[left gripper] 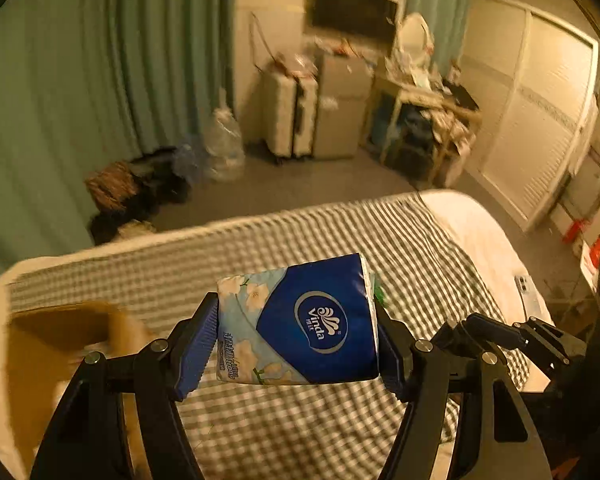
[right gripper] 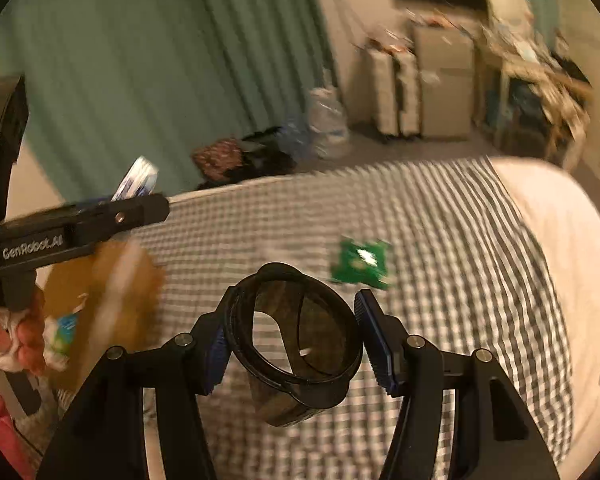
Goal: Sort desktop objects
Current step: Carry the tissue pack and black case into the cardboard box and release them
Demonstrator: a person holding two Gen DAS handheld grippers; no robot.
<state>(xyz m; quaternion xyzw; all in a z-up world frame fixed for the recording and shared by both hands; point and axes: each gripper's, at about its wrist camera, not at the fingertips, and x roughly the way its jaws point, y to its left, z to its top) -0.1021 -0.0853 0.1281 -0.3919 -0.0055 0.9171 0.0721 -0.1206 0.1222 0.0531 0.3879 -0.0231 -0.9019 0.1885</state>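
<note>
My left gripper (left gripper: 296,340) is shut on a blue Vinda tissue pack (left gripper: 300,328) and holds it above the checked bedspread (left gripper: 300,432). The same gripper shows from the side at the left of the right wrist view (right gripper: 140,204), with the pack's end (right gripper: 138,180) sticking up. My right gripper (right gripper: 292,340) is shut on a dark translucent plastic cup (right gripper: 296,336), its mouth facing the camera, held above the bedspread (right gripper: 440,240). A green packet (right gripper: 362,262) lies on the bedspread beyond the cup. A brown cardboard box (left gripper: 60,344) sits at the left (right gripper: 112,300).
The bed's white far end (left gripper: 472,232) drops to the floor. Beyond it are a green curtain (left gripper: 80,100), bags and a water jug (left gripper: 224,144), suitcases (left gripper: 292,116) and a cluttered desk (left gripper: 424,120). A white wardrobe (left gripper: 532,112) stands at right.
</note>
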